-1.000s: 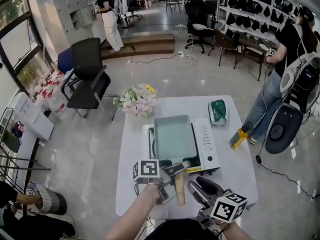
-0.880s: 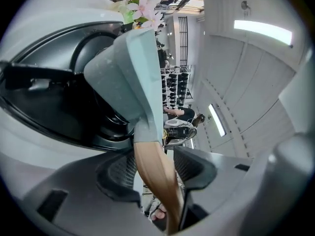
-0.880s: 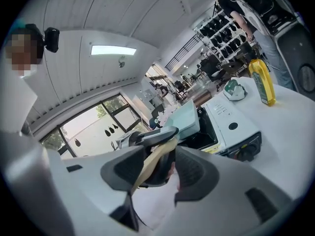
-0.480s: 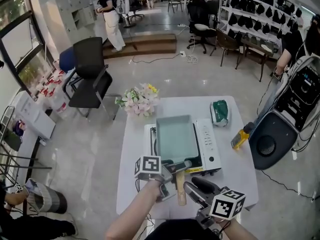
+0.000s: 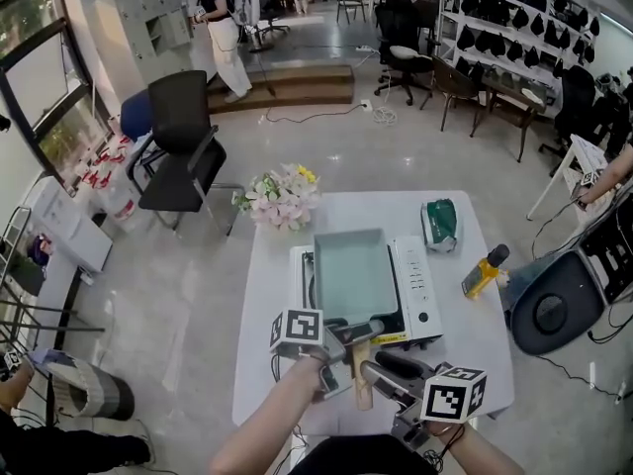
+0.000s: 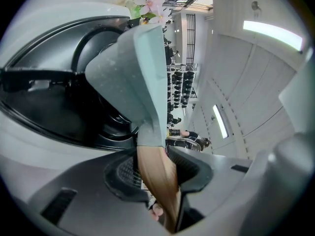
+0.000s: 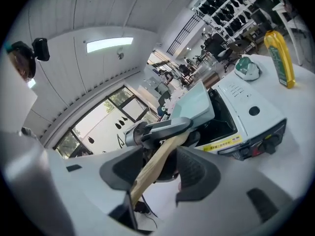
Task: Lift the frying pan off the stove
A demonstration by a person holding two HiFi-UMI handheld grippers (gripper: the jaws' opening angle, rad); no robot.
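Note:
A pale green rectangular frying pan (image 5: 351, 273) sits on the white portable stove (image 5: 415, 290), its wooden handle (image 5: 358, 376) pointing toward me. My left gripper (image 5: 341, 342) holds that handle close to the pan. Its jaws have just been closing, and in the left gripper view both pads press the handle (image 6: 162, 191) below the pan (image 6: 133, 68). My right gripper (image 5: 381, 369) is lower on the handle. Its jaws have just been opening. In the right gripper view the handle (image 7: 152, 168) runs between the spread pads, with a gap on the right side.
On the white table (image 5: 267, 364) are a bunch of flowers (image 5: 280, 198), a green pouch (image 5: 440, 224) and a yellow bottle (image 5: 482, 271) at the right edge. A black chair (image 5: 183, 142) stands beyond the table's left corner. People stand far back.
My left gripper's jaws have closed onto the wooden handle. My right gripper has slid left, up to the handle. The person at the right has gone from view.

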